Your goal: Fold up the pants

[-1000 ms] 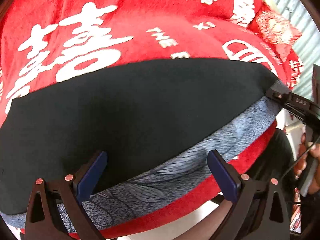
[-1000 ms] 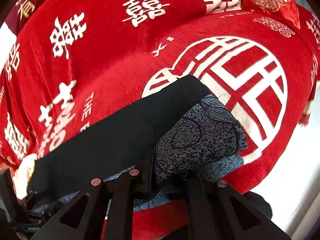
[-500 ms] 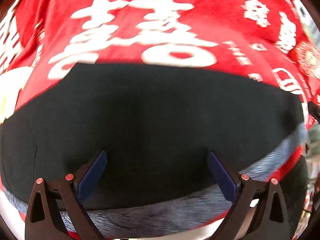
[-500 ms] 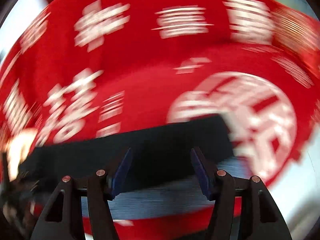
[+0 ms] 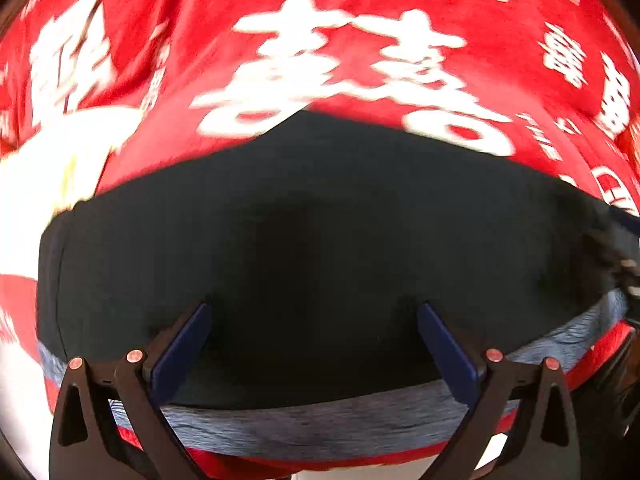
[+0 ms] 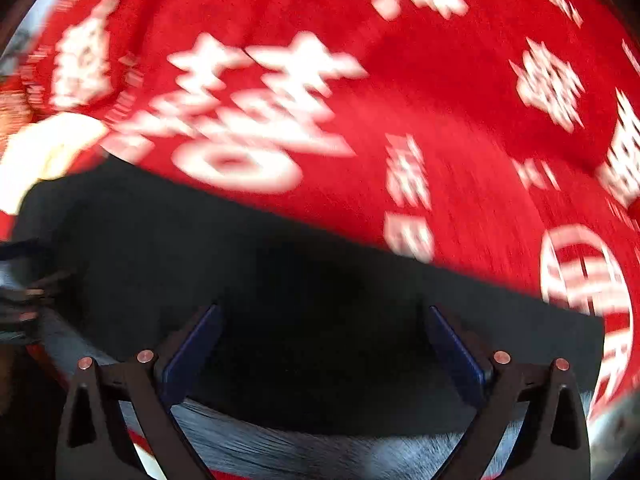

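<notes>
The black pants [image 5: 320,248] lie flat in a long band across a red blanket, with a blue-grey patterned layer [image 5: 312,424] showing along their near edge. My left gripper [image 5: 314,320] hovers over the dark cloth, open, nothing between its blue pads. In the right wrist view the same pants [image 6: 280,300] run from the left edge to the lower right. My right gripper [image 6: 324,322] stands above them with its jaws opening wide and nothing between them. At that view's left edge the other gripper [image 6: 20,300] shows as a dark blur.
The red blanket [image 5: 360,20] with large white characters covers the whole surface behind the pants. A pale cream object [image 6: 44,152] lies on it past the pants' left end. The near edge of the bed drops off just below the patterned layer.
My right gripper has let go of the patterned cloth, opened wide, and swung left along the pants. My left gripper has also slid left over the pants, staying open.
</notes>
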Demonstrator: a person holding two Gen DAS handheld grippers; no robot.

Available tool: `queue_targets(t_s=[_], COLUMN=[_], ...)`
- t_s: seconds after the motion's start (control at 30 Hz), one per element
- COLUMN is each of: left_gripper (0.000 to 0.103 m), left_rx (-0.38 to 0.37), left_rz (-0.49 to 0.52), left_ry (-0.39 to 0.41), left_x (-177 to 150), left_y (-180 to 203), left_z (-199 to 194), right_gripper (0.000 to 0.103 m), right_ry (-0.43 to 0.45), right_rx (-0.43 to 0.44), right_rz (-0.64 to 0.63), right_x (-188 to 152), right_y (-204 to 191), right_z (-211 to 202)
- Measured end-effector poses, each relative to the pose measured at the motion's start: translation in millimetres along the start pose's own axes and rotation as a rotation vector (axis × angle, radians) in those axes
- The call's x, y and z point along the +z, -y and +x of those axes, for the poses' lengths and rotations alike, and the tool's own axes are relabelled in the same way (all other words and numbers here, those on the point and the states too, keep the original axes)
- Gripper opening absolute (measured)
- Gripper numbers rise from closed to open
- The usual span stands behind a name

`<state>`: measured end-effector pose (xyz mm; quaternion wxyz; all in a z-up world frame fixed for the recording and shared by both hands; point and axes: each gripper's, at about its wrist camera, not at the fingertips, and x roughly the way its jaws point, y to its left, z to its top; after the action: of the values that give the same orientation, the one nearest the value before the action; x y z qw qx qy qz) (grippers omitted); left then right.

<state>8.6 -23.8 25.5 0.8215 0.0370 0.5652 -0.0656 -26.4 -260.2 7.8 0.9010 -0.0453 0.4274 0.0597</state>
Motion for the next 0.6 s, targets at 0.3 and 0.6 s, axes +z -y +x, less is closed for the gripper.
queue_targets(t_s=[0.3, 0.6], left_gripper=[0.103, 0.103], left_rx=[-0.025, 0.013], left_rz=[0.004, 0.025], left_ry=[0.021, 0.04], left_x=[-8, -10], left_y=[-13, -9], left_z=[-2, 2], right_gripper=[0.082, 0.092], right_ry=[-0.042, -0.197], right_rx=[0.336, 0.172], right_rz=[-0.273, -0.347], right_x=[100, 118], right_y=[-94, -142], right_z=[61, 133])
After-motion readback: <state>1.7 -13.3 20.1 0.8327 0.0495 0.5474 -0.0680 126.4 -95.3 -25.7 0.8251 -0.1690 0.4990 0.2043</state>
